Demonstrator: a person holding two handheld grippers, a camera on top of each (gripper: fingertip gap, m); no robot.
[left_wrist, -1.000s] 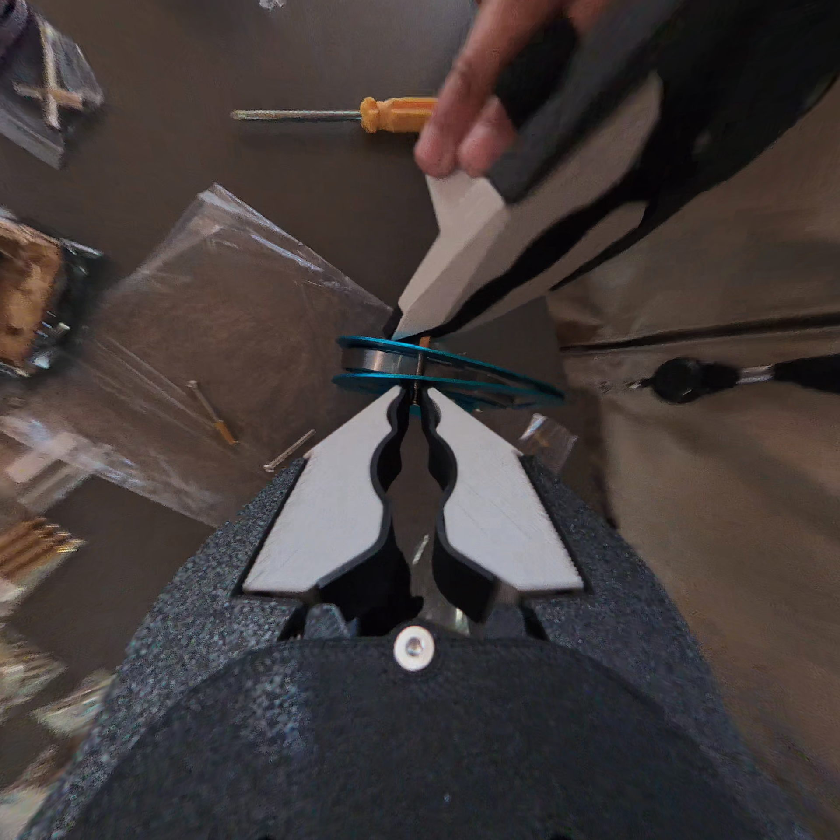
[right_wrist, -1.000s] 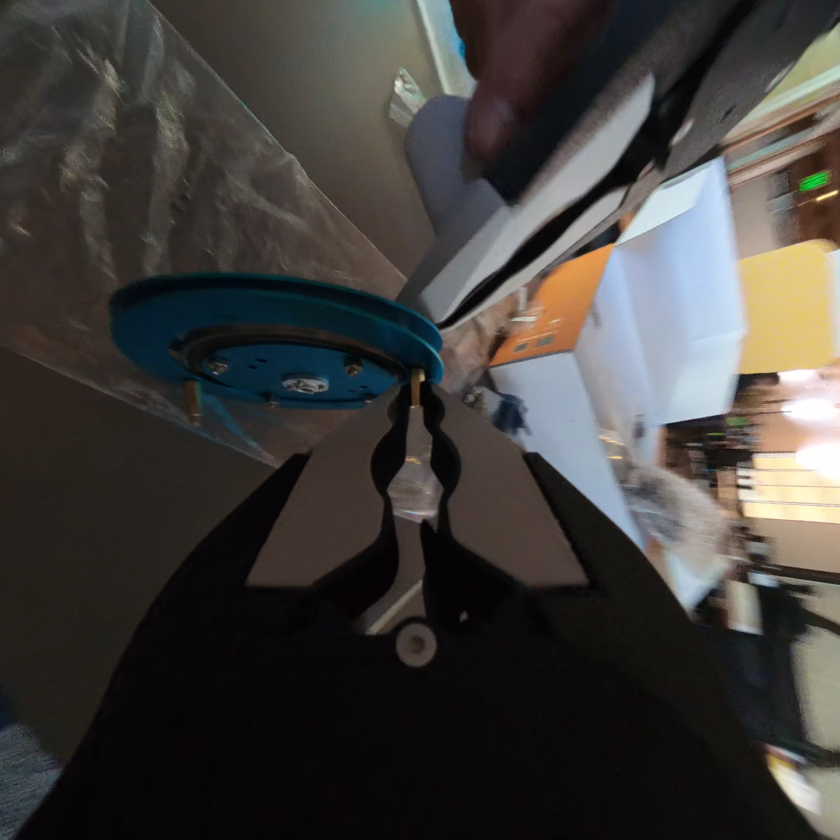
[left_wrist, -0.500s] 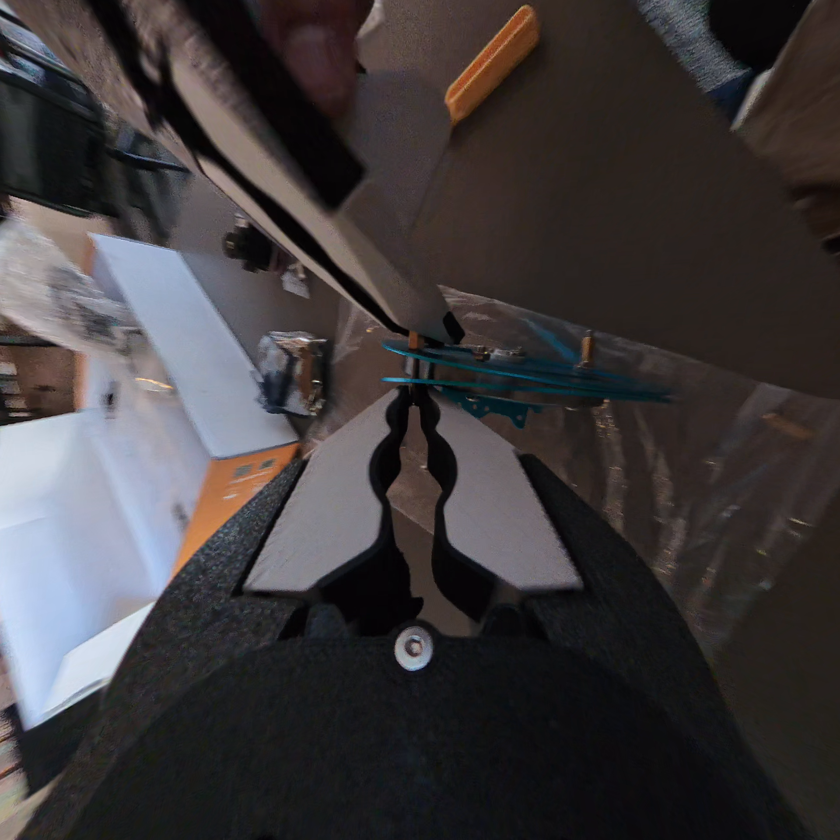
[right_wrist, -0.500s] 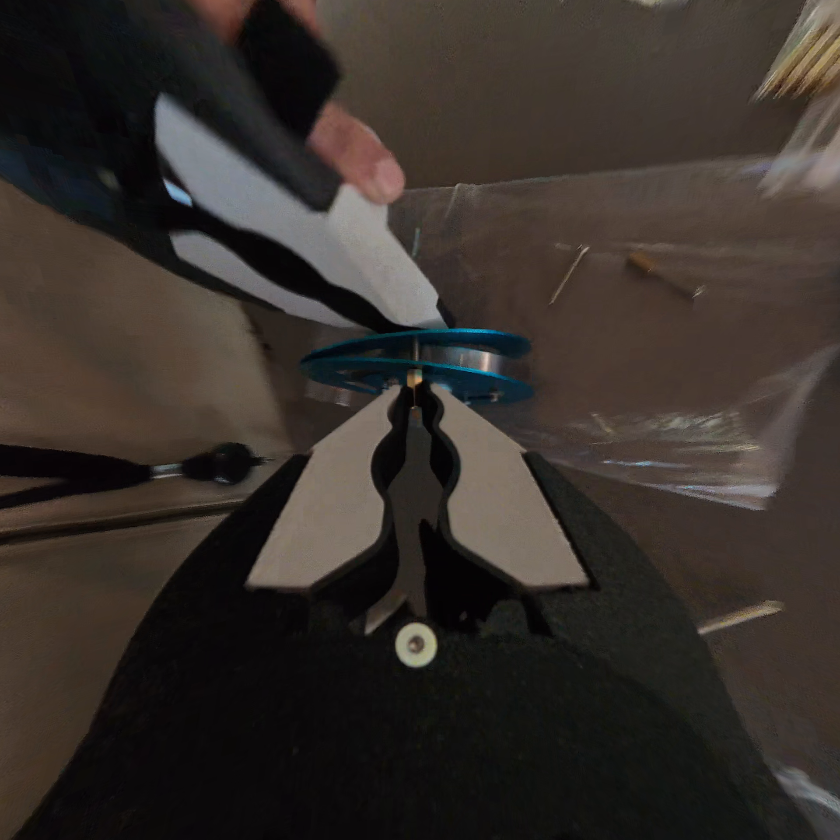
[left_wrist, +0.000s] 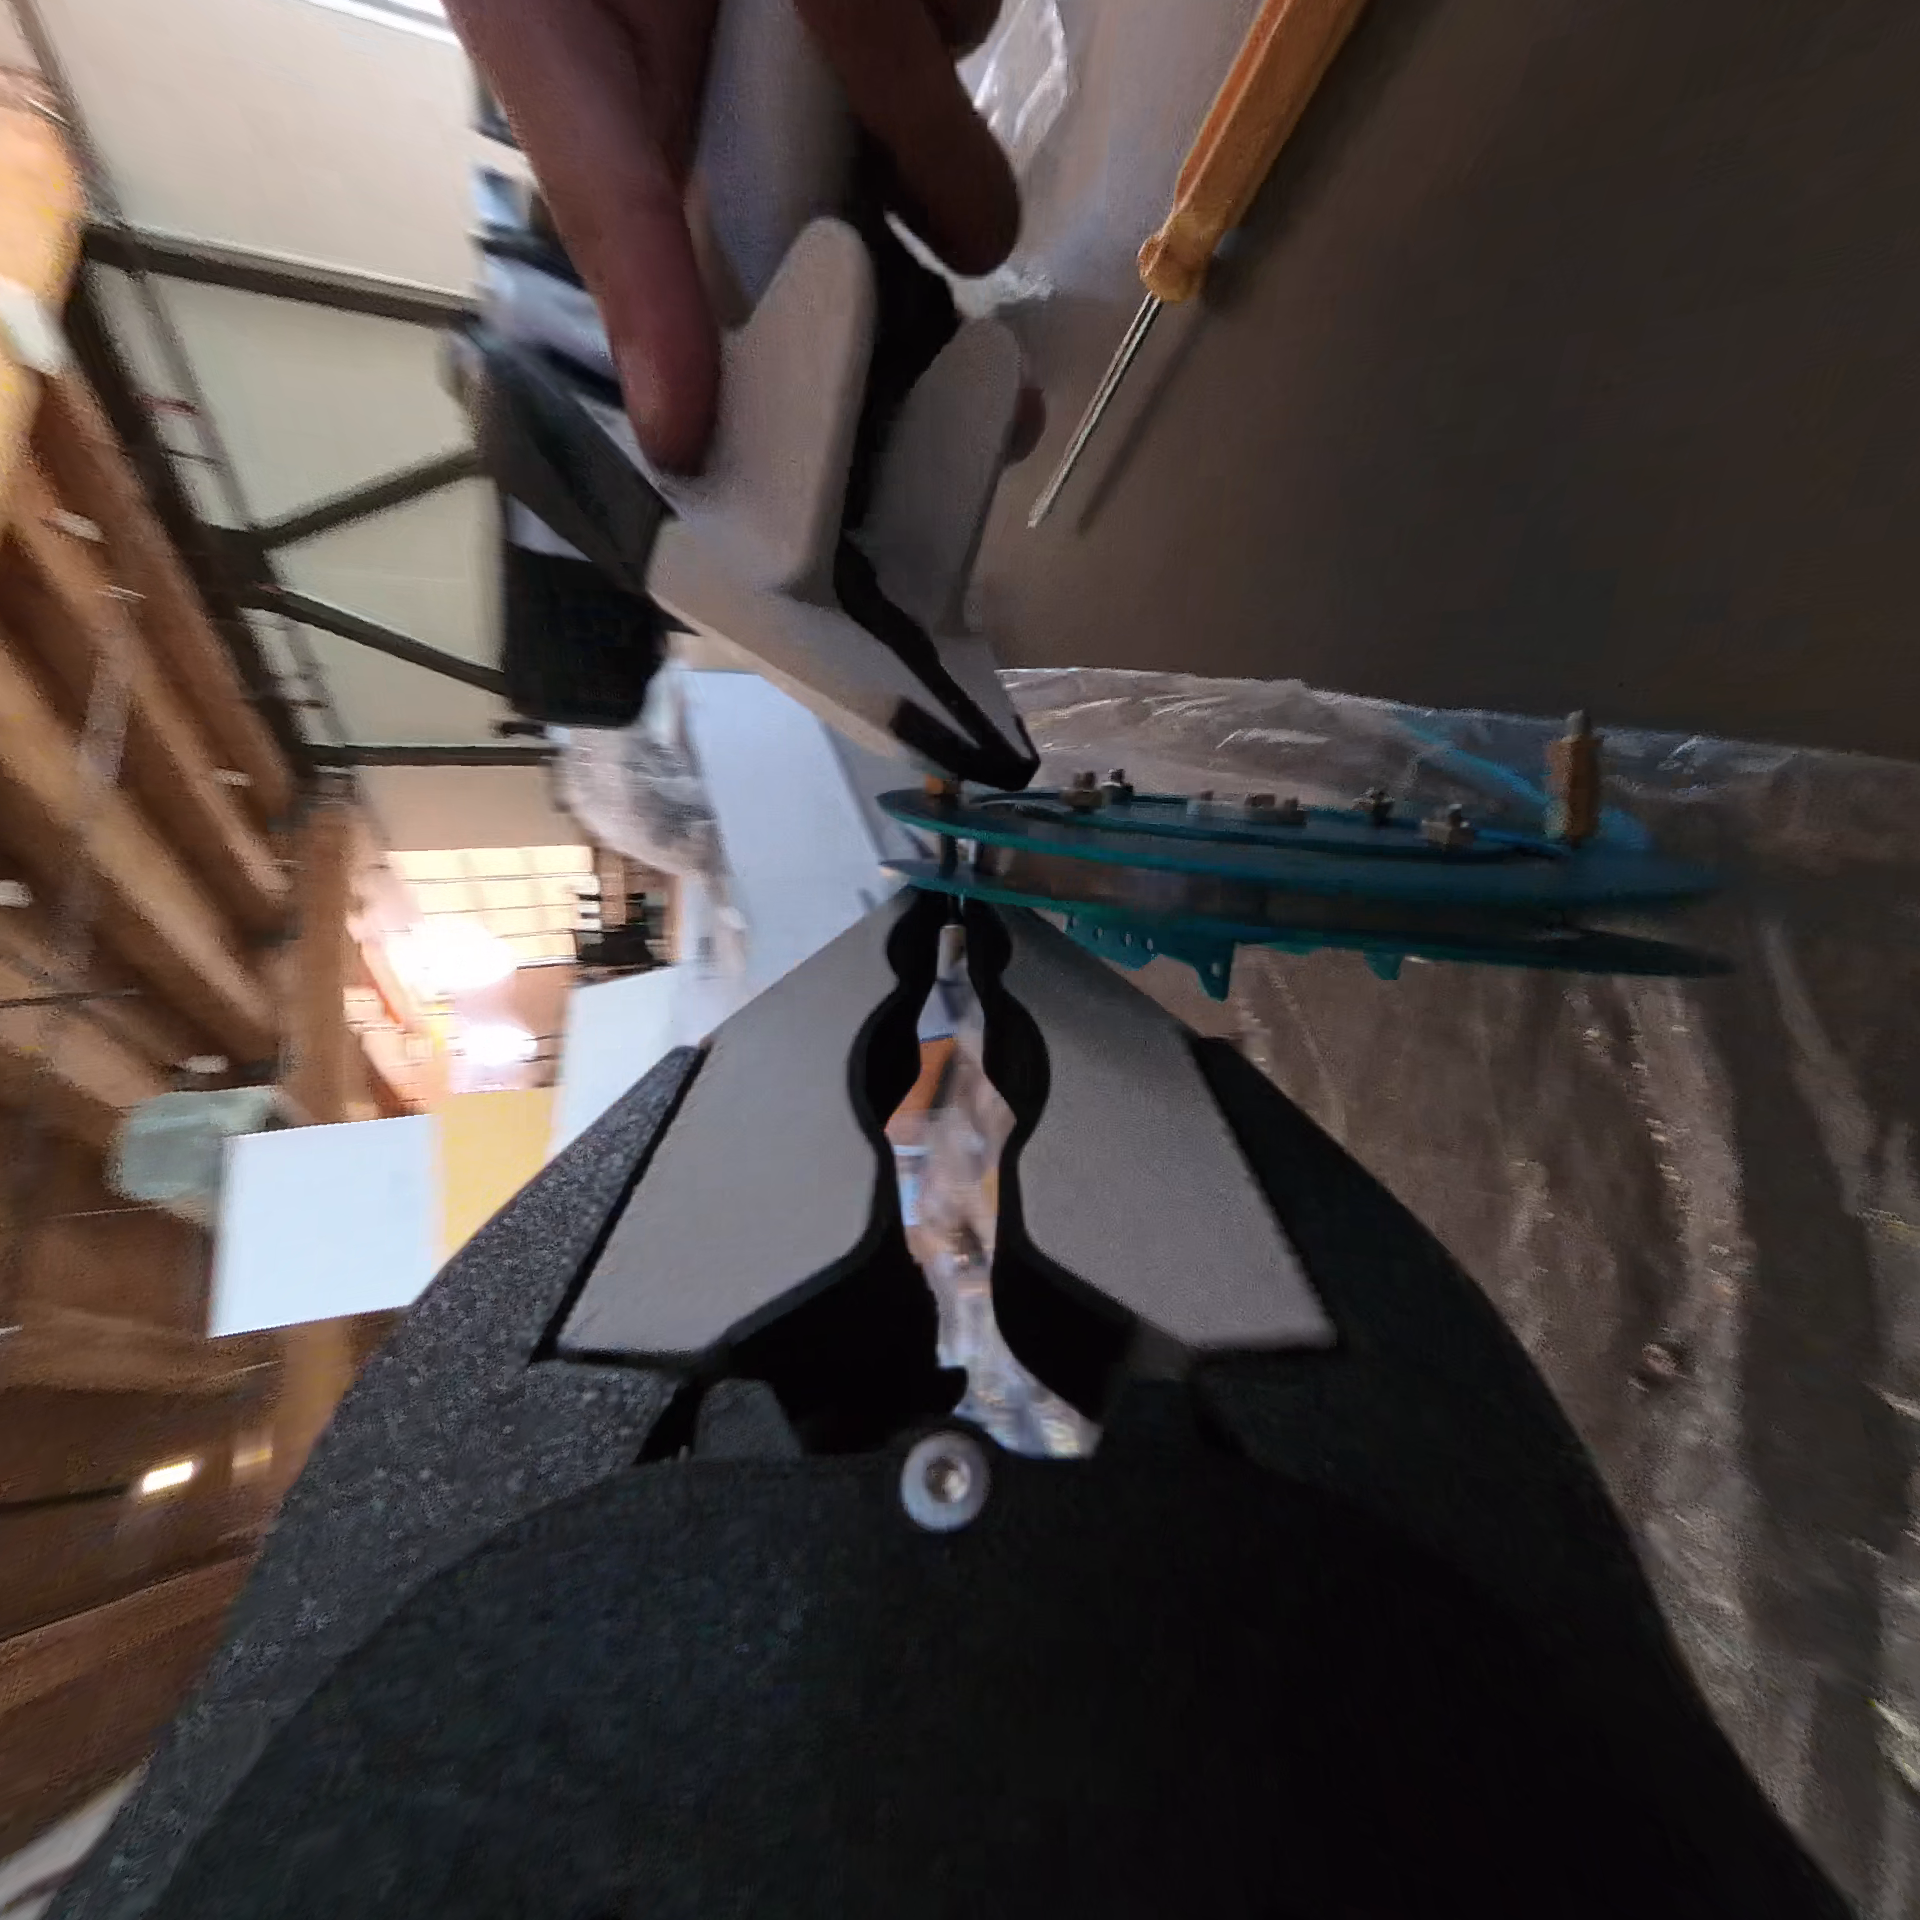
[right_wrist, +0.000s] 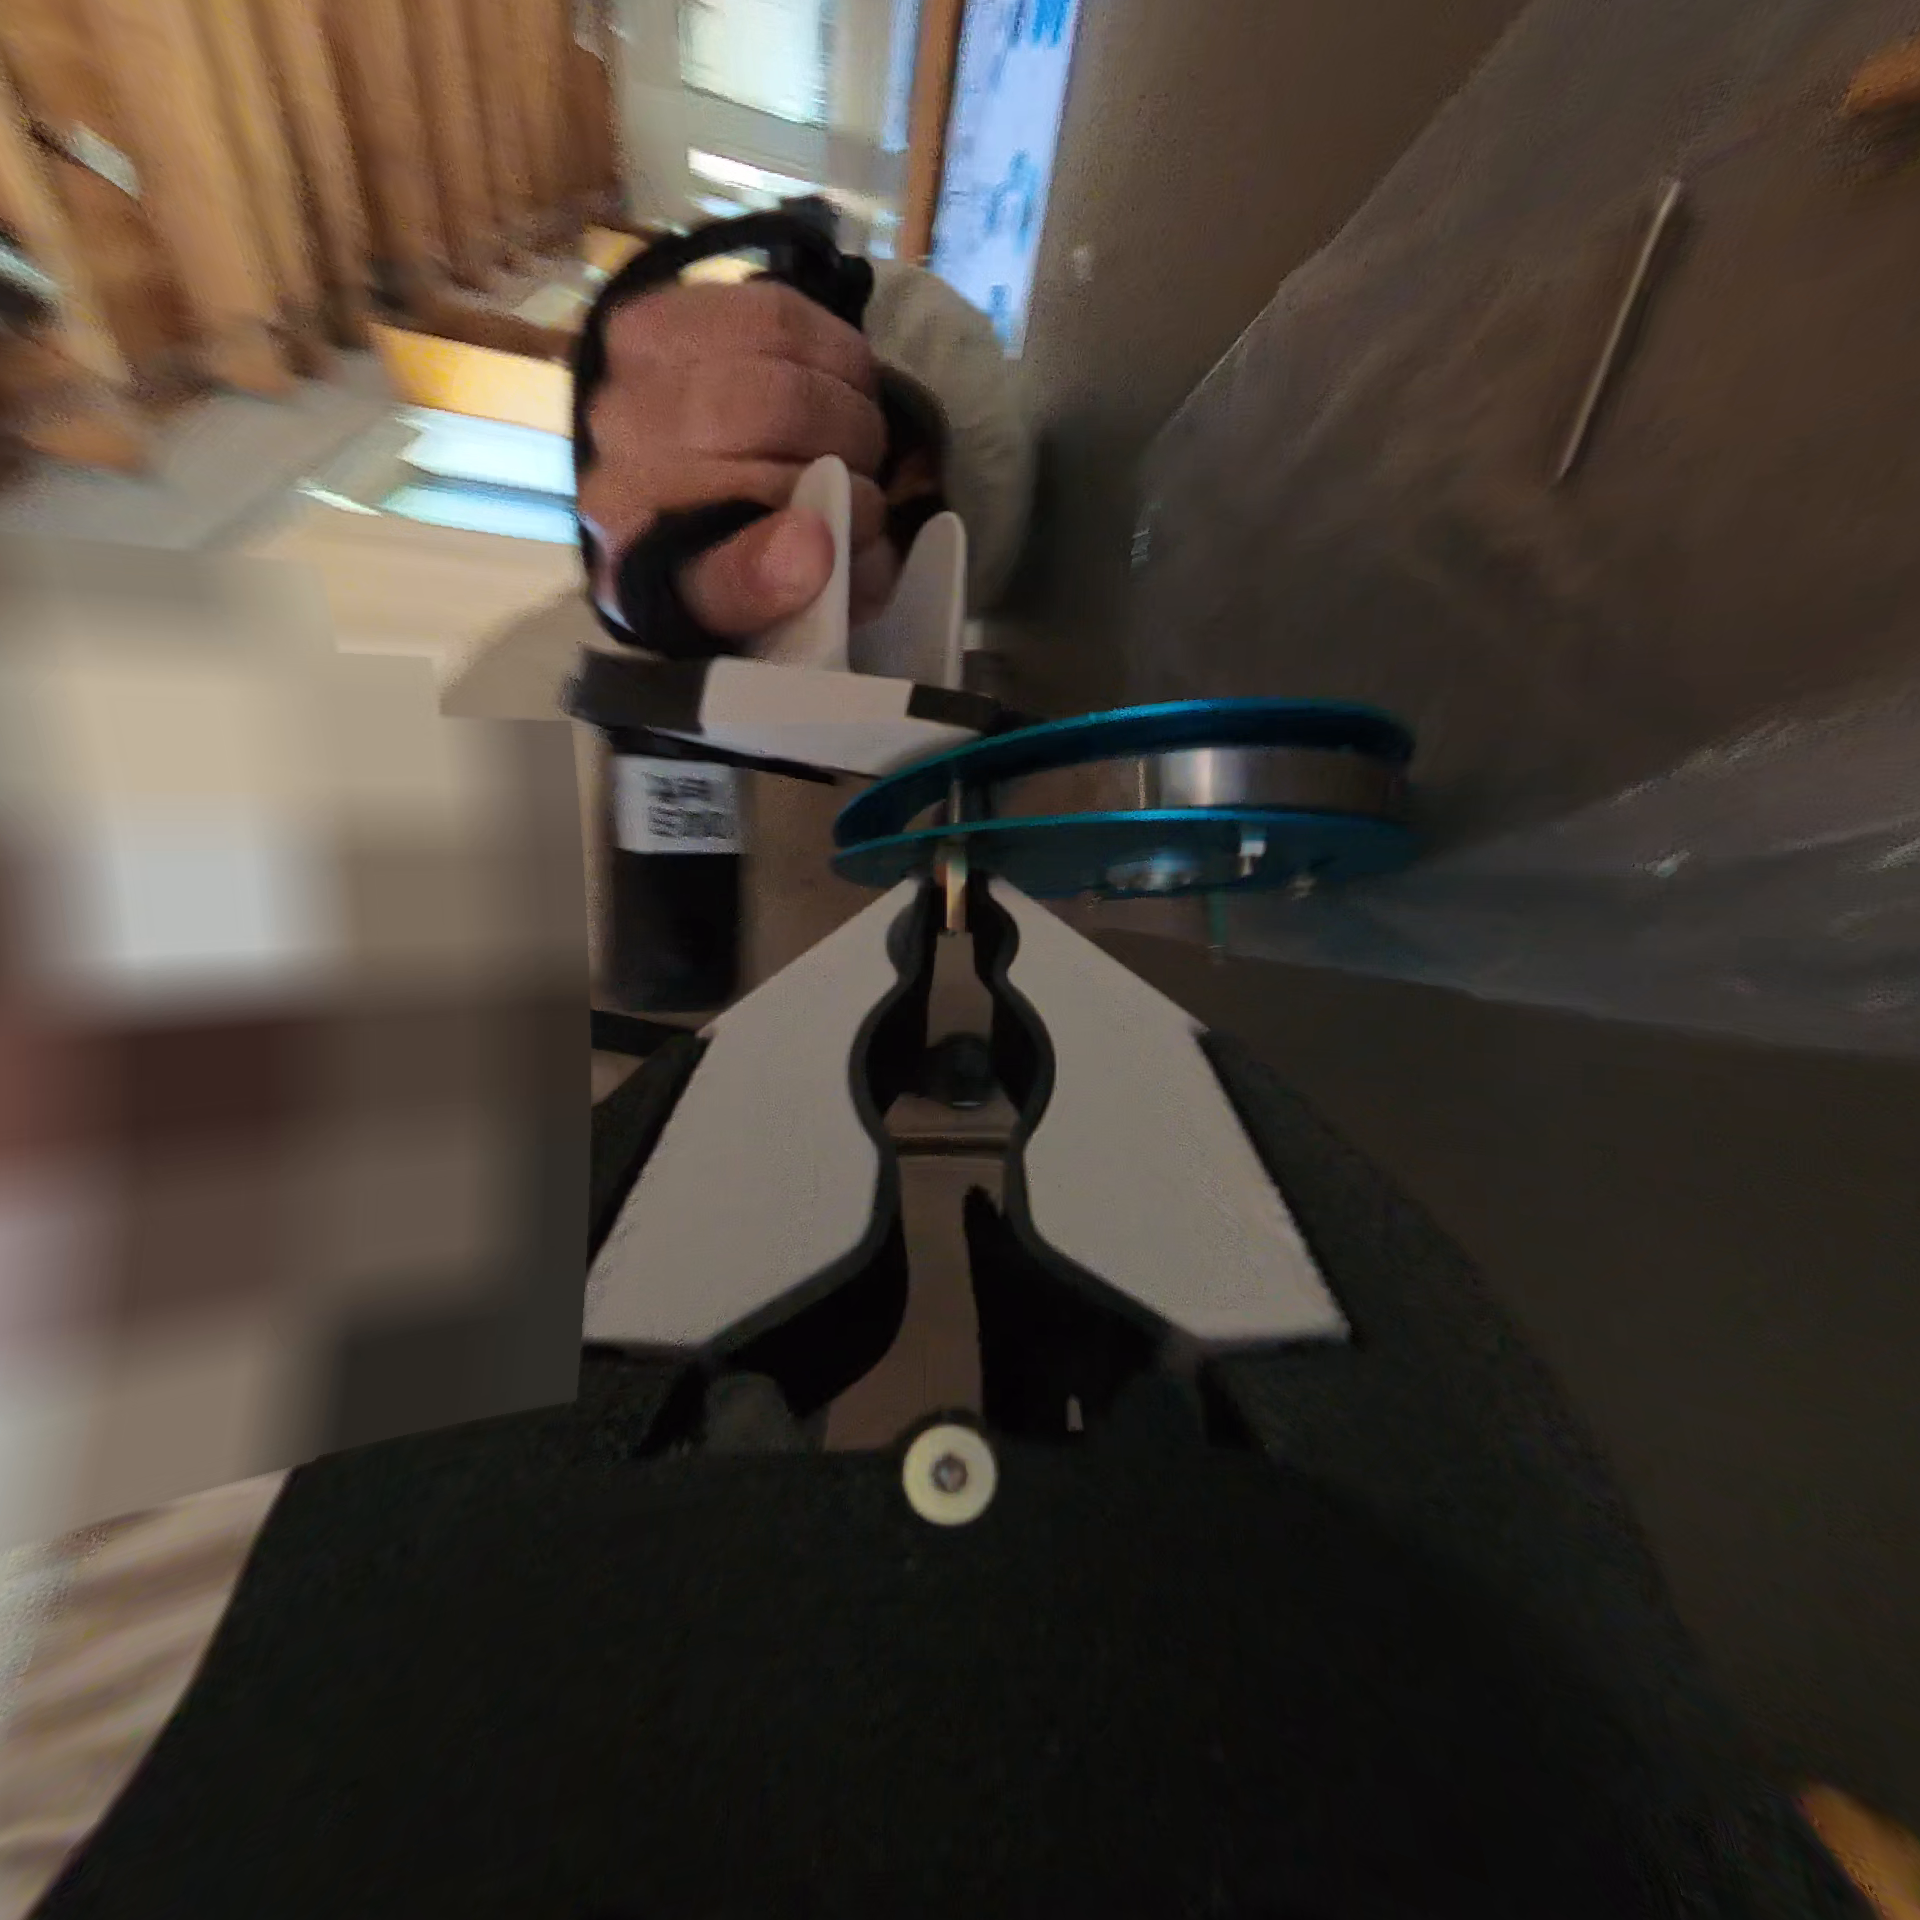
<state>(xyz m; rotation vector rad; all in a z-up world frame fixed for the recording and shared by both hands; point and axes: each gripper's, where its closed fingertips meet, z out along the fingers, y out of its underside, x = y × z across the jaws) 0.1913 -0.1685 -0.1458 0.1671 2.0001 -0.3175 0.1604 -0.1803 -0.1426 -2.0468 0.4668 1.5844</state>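
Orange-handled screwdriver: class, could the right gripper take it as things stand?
Probably not. The right gripper is shut on a small post at the edge of the blue disc assembly, and the orange-handled screwdriver lies apart on the table.

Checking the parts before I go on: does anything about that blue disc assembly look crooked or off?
The blue disc assembly has two plates that converge toward one edge rather than lying parallel. Left gripper and right gripper each pinch a small post at its rim. Blur prevents judging damage.

Disc assembly (left_wrist: 1299, 862) teal, with brass standoff (left_wrist: 1574, 774). Screwdriver handle (left_wrist: 1242, 145) orange. Worktop (left_wrist: 1610, 416) dark brown; left claw (left_wrist: 951, 914) fingers white, black-edged.
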